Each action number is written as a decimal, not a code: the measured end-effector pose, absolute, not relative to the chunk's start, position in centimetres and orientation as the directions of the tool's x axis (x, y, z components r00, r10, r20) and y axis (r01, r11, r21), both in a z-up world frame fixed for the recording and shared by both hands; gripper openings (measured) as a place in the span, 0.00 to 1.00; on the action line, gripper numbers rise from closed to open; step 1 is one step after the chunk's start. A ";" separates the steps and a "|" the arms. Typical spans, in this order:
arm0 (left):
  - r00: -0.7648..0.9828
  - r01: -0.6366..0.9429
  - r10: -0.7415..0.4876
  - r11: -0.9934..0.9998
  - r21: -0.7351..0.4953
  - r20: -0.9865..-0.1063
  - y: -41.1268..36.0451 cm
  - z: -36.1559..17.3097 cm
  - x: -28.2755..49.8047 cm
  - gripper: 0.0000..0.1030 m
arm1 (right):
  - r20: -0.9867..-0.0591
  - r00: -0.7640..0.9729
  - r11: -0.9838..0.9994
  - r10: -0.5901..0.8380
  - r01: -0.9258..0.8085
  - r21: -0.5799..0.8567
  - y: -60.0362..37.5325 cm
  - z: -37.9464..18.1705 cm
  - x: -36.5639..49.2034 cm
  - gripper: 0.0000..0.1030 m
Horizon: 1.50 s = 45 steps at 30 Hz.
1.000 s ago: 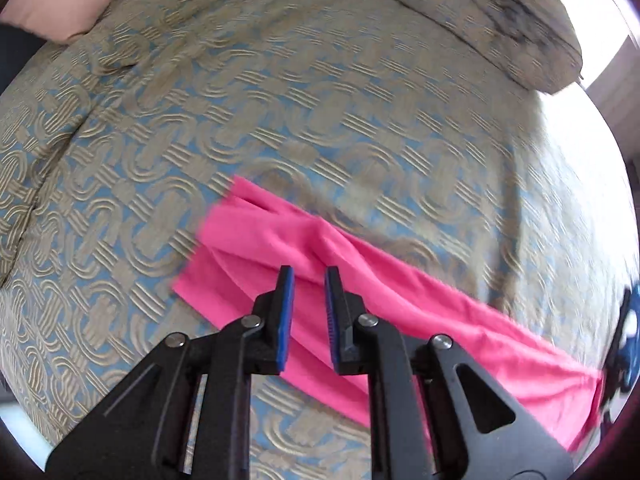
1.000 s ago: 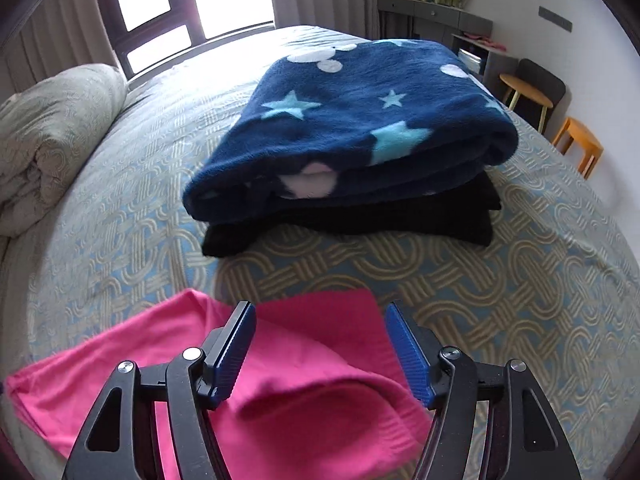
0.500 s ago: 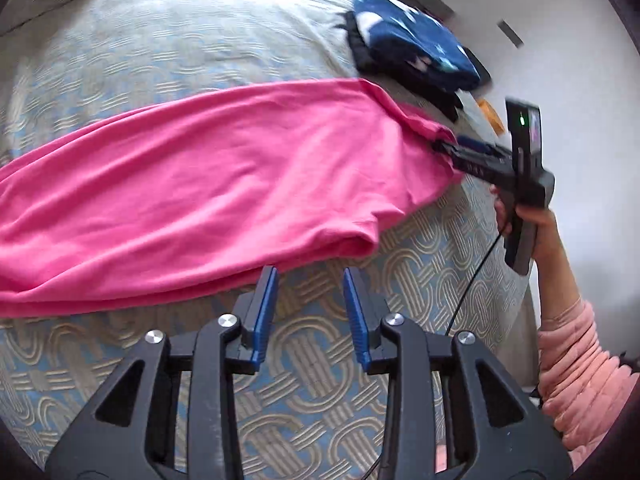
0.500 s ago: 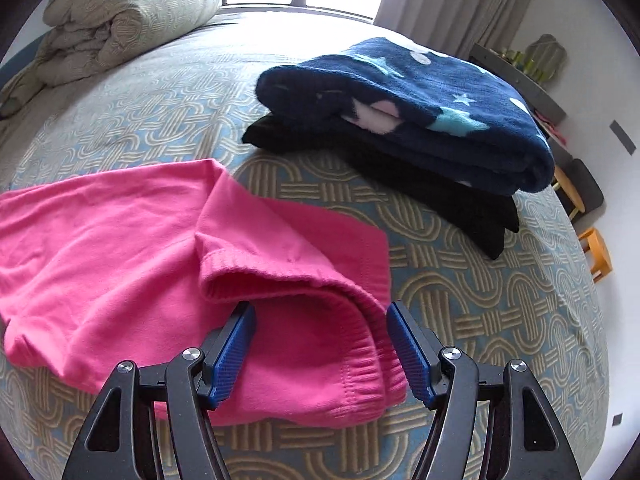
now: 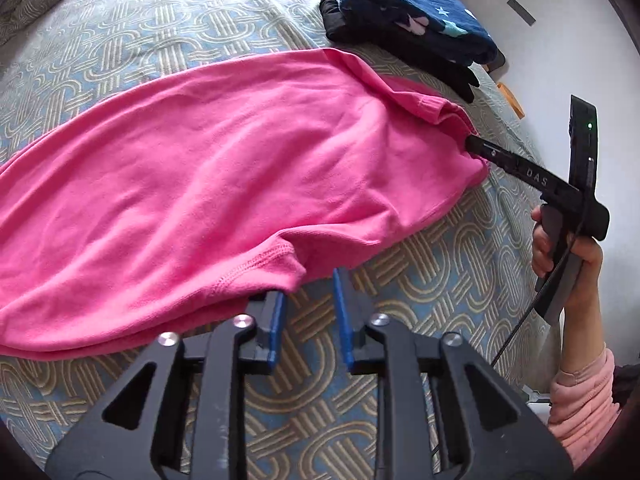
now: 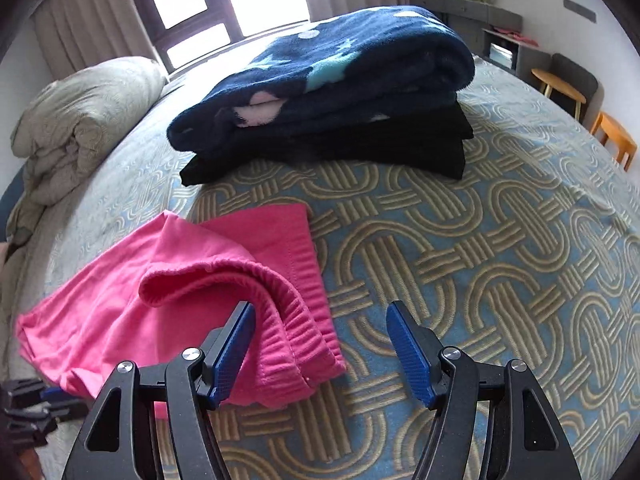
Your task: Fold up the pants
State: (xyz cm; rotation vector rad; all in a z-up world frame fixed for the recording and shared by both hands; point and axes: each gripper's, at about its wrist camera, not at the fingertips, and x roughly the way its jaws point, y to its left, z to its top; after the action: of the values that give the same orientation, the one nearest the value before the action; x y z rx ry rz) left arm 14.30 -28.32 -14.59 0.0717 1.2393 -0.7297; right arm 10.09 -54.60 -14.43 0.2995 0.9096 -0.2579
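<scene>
Left gripper (image 5: 308, 312) low, parted, empty; right gripper (image 6: 320, 350) wide — straddling pink pants (image 6: 180, 280) waistband

Pink pants (image 5: 224, 160) lie spread lengthwise across the patterned bedspread (image 5: 420, 280), waistband end toward the bed's right edge. The left gripper (image 5: 308, 312) sits low at the pants' near hem, jaws parted, the left blue pad tucked right against the fabric's stitched edge. Over at the waistband, the right gripper (image 5: 474, 146) pokes into the cloth, its tips hidden. A folded navy star blanket (image 5: 408, 12) rests on a black garment (image 5: 400, 52) near the far right corner.
</scene>
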 end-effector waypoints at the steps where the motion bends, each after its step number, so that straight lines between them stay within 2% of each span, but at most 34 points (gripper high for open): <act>1: 0.129 0.541 -0.464 0.773 -0.329 -0.877 -28.3 -14.6 14.3 0.05 | -0.803 0.586 0.943 -0.109 0.316 0.102 -54.0 -14.4 10.0 0.67; 4: 0.101 0.564 -0.506 0.738 -0.370 -0.857 -28.0 -14.1 13.4 0.04 | -0.798 0.583 0.973 -0.156 0.228 -0.023 -52.0 -14.4 10.3 0.67; 6: 0.106 0.605 -0.510 0.714 -0.352 -0.853 -27.9 -13.5 12.0 0.04 | -0.786 0.589 0.978 -0.188 0.188 -0.093 -50.9 -14.4 10.8 0.67; 7: 0.111 0.620 -0.502 0.709 -0.335 -0.858 -27.8 -13.4 11.4 0.03 | -0.781 0.591 0.978 -0.201 0.171 -0.122 -50.4 -14.3 11.4 0.67; 9: 0.039 0.628 -0.539 0.668 -0.399 -0.841 -27.9 -13.6 10.7 0.01 | -0.776 0.592 0.976 -0.217 0.140 -0.166 -49.6 -14.3 12.7 0.67; 11: 0.053 0.643 -0.530 0.667 -0.377 -0.846 -28.2 -13.5 9.9 0.01 | -0.776 0.586 0.973 -0.232 0.124 -0.197 -49.2 -14.3 14.1 0.67; 12: 0.069 0.658 -0.518 0.666 -0.351 -0.853 -28.4 -13.6 9.6 0.01 | -0.785 0.575 0.973 -0.231 0.130 -0.191 -49.4 -14.2 14.9 0.56; 13: 0.081 0.666 -0.505 0.669 -0.331 -0.859 -28.6 -13.6 9.4 0.01 | -0.801 0.565 0.979 -0.199 0.147 -0.140 -50.0 -14.1 15.6 0.18; 14: 0.084 0.666 -0.502 0.671 -0.326 -0.861 -28.6 -13.6 9.3 0.01 | -0.822 0.553 0.983 -0.140 0.180 -0.047 -51.0 -14.0 16.2 0.06; 17: 0.116 0.660 -0.493 0.688 -0.304 -0.862 -27.9 -13.4 9.4 0.02 | -0.825 0.561 0.886 0.064 0.349 0.305 -55.9 -14.0 16.2 0.07; 18: 0.140 0.659 -0.481 0.698 -0.281 -0.865 -27.6 -13.3 9.5 0.08 | -0.817 0.559 0.817 0.138 0.402 0.413 -57.5 -14.7 15.8 0.07; 19: 0.161 0.658 -0.470 0.706 -0.261 -0.868 -27.3 -13.2 9.7 0.21 | -0.801 0.552 0.715 0.232 0.462 0.525 -59.2 -15.9 15.3 0.07; 20: 0.177 0.654 -0.464 0.715 -0.249 -0.868 -27.1 -13.3 9.9 0.29 | -0.769 0.553 0.605 0.320 0.505 0.615 -60.6 -17.2 14.7 0.08; 21: 0.191 0.642 -0.458 0.727 -0.242 -0.868 -26.8 -13.4 10.2 0.41 | -0.713 0.580 0.495 0.394 0.519 0.696 -61.7 -18.5 14.0 0.08; 22: 0.204 0.628 -0.458 0.740 -0.243 -0.865 -26.6 -13.4 10.5 0.47 | -0.669 0.609 0.434 0.427 0.511 0.742 -62.4 -19.1 13.5 0.10; 24: 0.213 0.605 -0.464 0.754 -0.256 -0.860 -26.2 -13.6 11.2 0.49 | -0.667 0.625 0.449 0.405 0.499 0.741 -62.7 -18.9 12.7 0.15; 25: 0.209 0.597 -0.462 0.758 -0.262 -0.862 -26.2 -13.7 11.5 0.49 | -0.681 0.629 0.484 0.375 0.493 0.723 -62.5 -18.3 12.4 0.26; 26: 0.205 0.592 -0.461 0.761 -0.266 -0.863 -26.2 -13.9 11.9 0.49 | -0.707 0.626 0.526 0.329 0.500 0.688 -62.3 -17.5 12.0 0.33; 27: 0.203 0.586 -0.462 0.764 -0.271 -0.864 -26.3 -14.1 12.2 0.49 | -0.745 0.613 0.576 0.263 0.520 0.631 -62.1 -16.6 11.5 0.53; 28: 0.199 0.581 -0.467 0.764 -0.280 -0.862 -26.2 -14.2 12.3 0.49 | -0.781 0.596 0.623 0.188 0.542 0.564 -61.8 -15.8 11.3 0.61; 30: 0.188 0.579 -0.486 0.757 -0.303 -0.854 -26.4 -14.3 12.5 0.49 | -0.786 0.604 0.685 0.134 0.517 0.514 -61.2 -14.4 10.8 0.61; 33: 0.196 0.579 -0.483 0.759 -0.297 -0.853 -27.3 -14.6 12.8 0.49 | -0.772 0.609 0.755 0.182 0.417 0.506 -60.0 -13.6 10.3 0.63; 35: 0.212 0.564 -0.470 0.775 -0.285 -0.857 -27.8 -15.0 13.4 0.49 | -0.794 0.583 0.809 0.170 0.377 0.450 -58.9 -13.6 10.2 0.67; 36: 0.215 0.551 -0.465 0.784 -0.287 -0.859 -27.9 -15.2 13.8 0.45 | -0.808 0.568 0.831 0.158 0.365 0.419 -58.2 -13.8 10.1 0.69; 37: 0.218 0.531 -0.465 0.794 -0.295 -0.858 -28.0 -15.4 14.3 0.21 | -0.821 0.550 0.849 0.154 0.352 0.395 -57.7 -14.2 10.2 0.69; 38: 0.209 0.509 -0.465 0.803 -0.311 -0.860 -27.8 -15.8 14.8 0.04 | -0.832 0.532 0.858 0.159 0.343 0.383 -57.2 -14.7 10.4 0.69; 39: 0.175 0.487 -0.480 0.801 -0.348 -0.860 -27.6 -16.1 15.2 0.05 | -0.838 0.522 0.864 0.159 0.337 0.374 -56.9 -15.1 10.5 0.62; 40: 0.158 0.466 -0.506 0.795 -0.388 -0.848 -27.1 -16.1 15.4 0.04 | -0.839 0.529 0.875 0.128 0.338 0.346 -56.4 -15.2 10.4 0.29; 42: 0.149 0.478 -0.546 0.770 -0.423 -0.824 -26.4 -15.1 14.6 0.04 | -0.844 0.523 0.866 0.119 0.360 0.346 -56.1 -15.1 10.1 0.24; 45: 0.166 0.557 -0.567 0.729 -0.398 -0.807 -26.0 -12.9 12.4 0.04 | -0.801 0.588 0.848 0.114 0.362 0.386 -56.7 -13.1 8.8 0.23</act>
State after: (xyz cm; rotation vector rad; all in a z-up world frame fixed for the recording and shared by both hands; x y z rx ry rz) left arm 12.37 -26.03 -12.94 -0.0099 1.1537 -0.8006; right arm 8.78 -56.69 -13.07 0.5596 0.9439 -0.1538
